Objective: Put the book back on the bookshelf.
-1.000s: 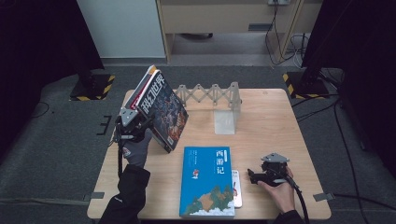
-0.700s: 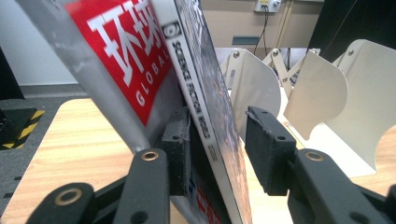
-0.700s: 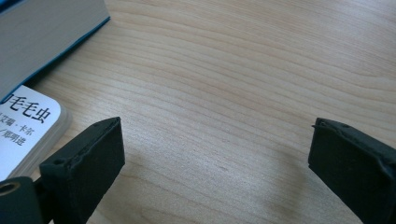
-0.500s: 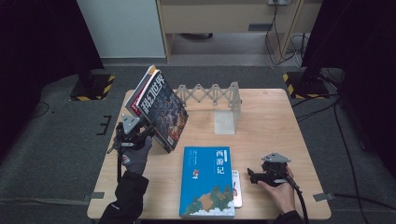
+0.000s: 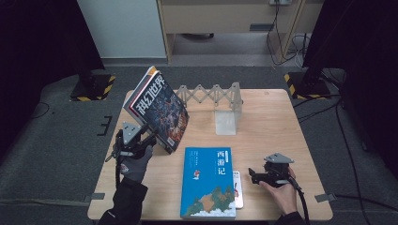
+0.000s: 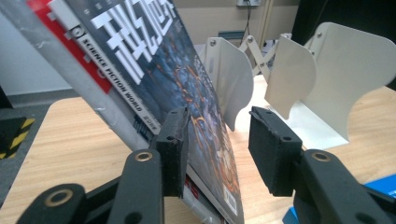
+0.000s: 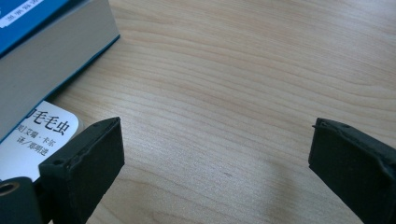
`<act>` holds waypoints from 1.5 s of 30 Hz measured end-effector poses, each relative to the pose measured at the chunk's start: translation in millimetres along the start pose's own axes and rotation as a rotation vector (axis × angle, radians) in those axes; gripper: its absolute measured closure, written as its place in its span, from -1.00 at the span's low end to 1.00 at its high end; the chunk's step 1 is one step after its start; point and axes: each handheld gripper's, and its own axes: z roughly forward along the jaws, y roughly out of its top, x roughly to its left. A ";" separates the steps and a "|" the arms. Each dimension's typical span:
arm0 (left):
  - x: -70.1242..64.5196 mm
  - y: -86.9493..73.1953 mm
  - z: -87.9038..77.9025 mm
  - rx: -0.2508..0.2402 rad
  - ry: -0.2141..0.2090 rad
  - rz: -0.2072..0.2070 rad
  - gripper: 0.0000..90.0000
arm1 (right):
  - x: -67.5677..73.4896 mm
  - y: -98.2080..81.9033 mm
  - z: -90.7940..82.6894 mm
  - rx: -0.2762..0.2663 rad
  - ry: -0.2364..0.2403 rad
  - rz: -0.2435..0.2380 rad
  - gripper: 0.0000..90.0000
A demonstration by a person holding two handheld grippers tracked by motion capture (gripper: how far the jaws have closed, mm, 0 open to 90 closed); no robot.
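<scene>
Step in hand: judged to be the release of the magazines after leaning them at the rack; the work appears to be shelving the reading matter into the white folding book rack.
Magazines: near the bench's far-left corner, tilted, top leaning out toward the left edge, lower edge on the bench beside the rack's left end.
Left claw: jaws have just been opening; the magazines' lower corner sits between them. One pad lies at the cover, the other stands clear of it, so the claw is released rather than gripping.
Right claw: jaws spread wide, nothing between them, resting near the front-right corner.
Blue book: flat at the front edge, mid-bench, over a small white booklet.
Next move, judged: draw the left claw back without dragging the cover, confirm the lean holds against the rack plates, then address the blue book.
Risk: the tilted stack may slide or topple outward.
</scene>
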 end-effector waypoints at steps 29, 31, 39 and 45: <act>-32.6 -75.7 -23.3 0.200 -0.211 -0.039 0.03 | 28.0 19.0 -20.1 -0.095 0.113 0.001 -0.88; -32.5 -79.6 -23.5 0.206 -0.217 -0.058 -0.02 | 32.5 20.4 -20.0 -0.095 0.133 -0.003 -0.88; -44.3 -98.1 -17.7 0.274 -0.279 -0.099 -0.13 | 53.3 24.3 -15.5 -0.082 0.195 -0.021 -0.88; -57.5 -105.0 -8.4 0.320 -0.322 -0.078 -0.22 | 67.5 23.5 -9.7 -0.063 0.236 -0.038 -0.88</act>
